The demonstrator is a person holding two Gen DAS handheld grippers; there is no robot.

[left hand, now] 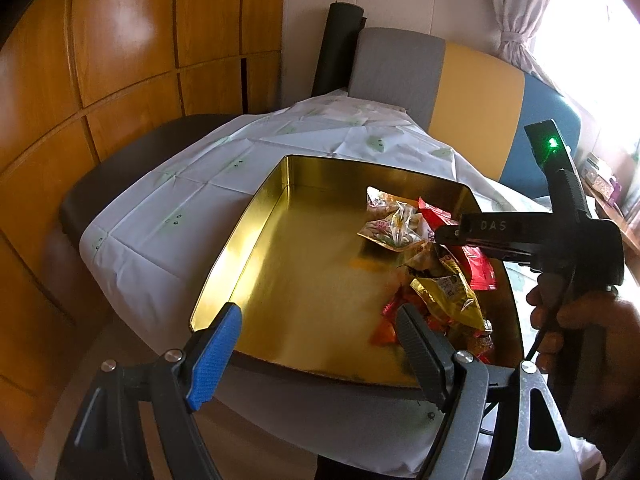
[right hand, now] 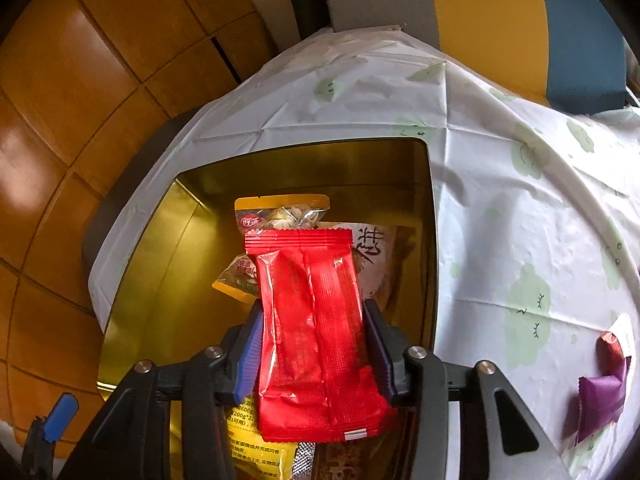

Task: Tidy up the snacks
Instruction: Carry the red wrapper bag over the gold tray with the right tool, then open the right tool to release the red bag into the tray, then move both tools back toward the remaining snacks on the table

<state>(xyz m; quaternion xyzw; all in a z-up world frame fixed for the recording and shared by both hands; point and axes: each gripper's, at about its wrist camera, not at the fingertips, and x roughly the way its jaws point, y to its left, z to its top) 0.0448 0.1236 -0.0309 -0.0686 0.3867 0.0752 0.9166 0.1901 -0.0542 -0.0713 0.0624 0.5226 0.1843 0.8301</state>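
A gold tin [left hand: 248, 236] stands on the white tablecloth, with several snack packets [left hand: 400, 228] heaped at its right side. My right gripper [right hand: 314, 340] hangs over that heap, shut on a red packet [right hand: 312, 320] that lies lengthwise between its pads and touches both. Under it lie a yellow-edged clear packet [right hand: 280, 212] and a pale packet with black writing [right hand: 376, 248]. In the left wrist view the right gripper [left hand: 446, 236] reaches in from the right above the heap. My left gripper [left hand: 320, 316] hovers at the tin's near edge, open with nothing between its fingers.
A purple packet [right hand: 600, 404] and a red-brown one [right hand: 612, 346] lie on the tablecloth [right hand: 500, 200] right of the tin. A grey, yellow and blue chair back [left hand: 472, 92] stands behind the table. Wooden cupboards [left hand: 120, 60] line the left. A hand [left hand: 580, 328] grips the right gripper's handle.
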